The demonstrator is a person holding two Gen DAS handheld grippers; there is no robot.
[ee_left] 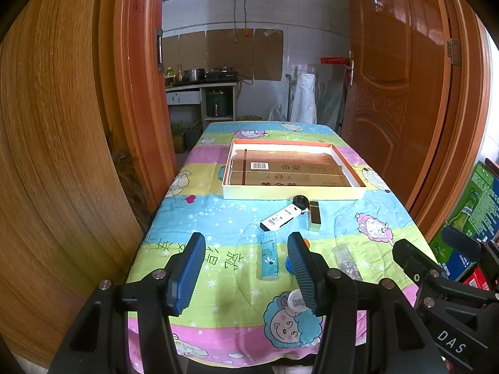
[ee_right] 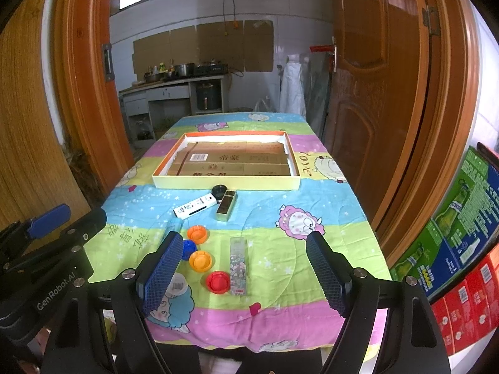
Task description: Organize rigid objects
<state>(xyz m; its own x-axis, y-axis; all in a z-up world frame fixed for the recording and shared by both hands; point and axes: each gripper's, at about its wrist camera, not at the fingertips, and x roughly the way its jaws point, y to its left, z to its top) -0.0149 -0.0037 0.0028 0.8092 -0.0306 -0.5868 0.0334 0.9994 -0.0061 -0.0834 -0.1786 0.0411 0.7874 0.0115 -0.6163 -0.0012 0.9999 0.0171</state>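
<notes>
Desk (ee_right: 327,218) under cartoon cloth, kitchen through doorway at 12 o'clock. Shallow box (ee_right: 226,182) mid-desk; caps (ee_right: 197,233), tubes (ee_right: 195,207) at its 6 o'clock. Left gripper (ee_left: 246,268) and right gripper (ee_right: 246,275) both spread wide, holding nothing.

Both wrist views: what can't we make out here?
- Blue cap: right view, partly behind the right gripper's left finger; in the left view, behind the left gripper's finger.
- White cap: label too small, edge covered by that finger.
- Tray: cardboard print too small to read.
- Near table edge: hidden by both grippers' bodies.
</notes>
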